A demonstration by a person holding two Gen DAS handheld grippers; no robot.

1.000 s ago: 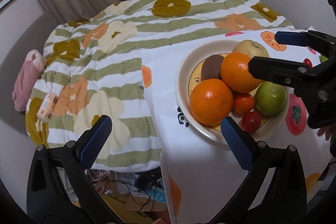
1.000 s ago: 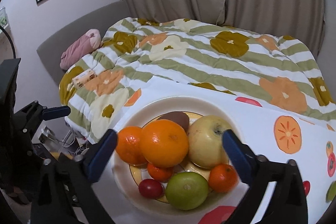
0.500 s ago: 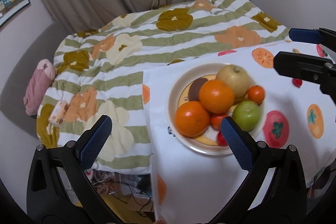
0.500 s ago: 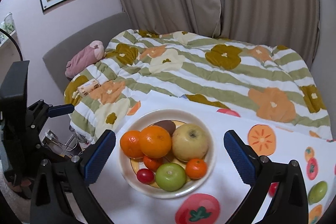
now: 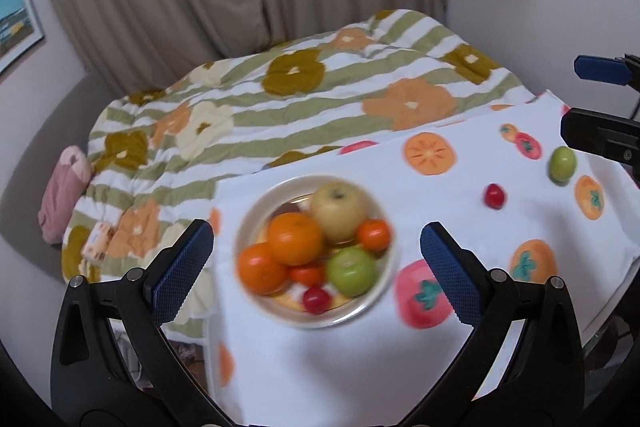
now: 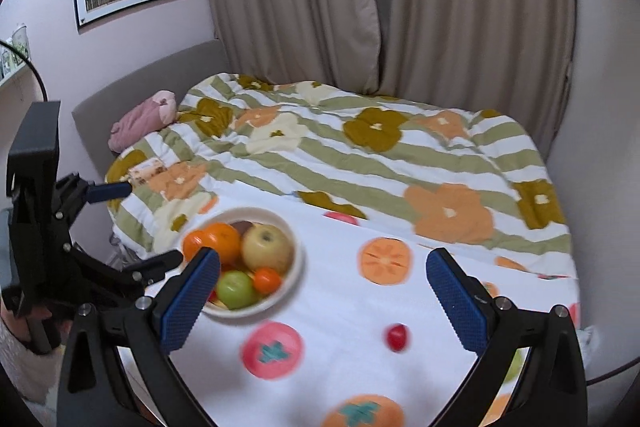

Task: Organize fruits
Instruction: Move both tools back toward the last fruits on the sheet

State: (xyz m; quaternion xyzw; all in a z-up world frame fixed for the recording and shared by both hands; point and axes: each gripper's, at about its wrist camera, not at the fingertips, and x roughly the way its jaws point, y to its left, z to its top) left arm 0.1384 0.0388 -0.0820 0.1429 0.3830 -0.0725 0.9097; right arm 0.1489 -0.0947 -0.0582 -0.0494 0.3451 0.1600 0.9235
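Above the bowl (image 5: 384, 215) of fruit on the bench (image 5: 340, 367), both the left gripper (image 5: 316, 267) and right gripper (image 6: 323, 297) have pulled well back, jaws wide open and empty, so I'd guess only the red fruit (image 5: 495, 196) and green fruit (image 5: 562, 163) right of the bowl are left.

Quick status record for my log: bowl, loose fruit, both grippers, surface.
bowl: cream bowl on the tablecloth, near its left edge
in bowl: two oranges, yellow apple, green apple, two small orange fruits, small red fruit, dark fruit partly hidden
loose fruit: small red fruit and green fruit on the cloth, right of the bowl
left gripper: jaws open, empty
right gripper: jaws open, empty
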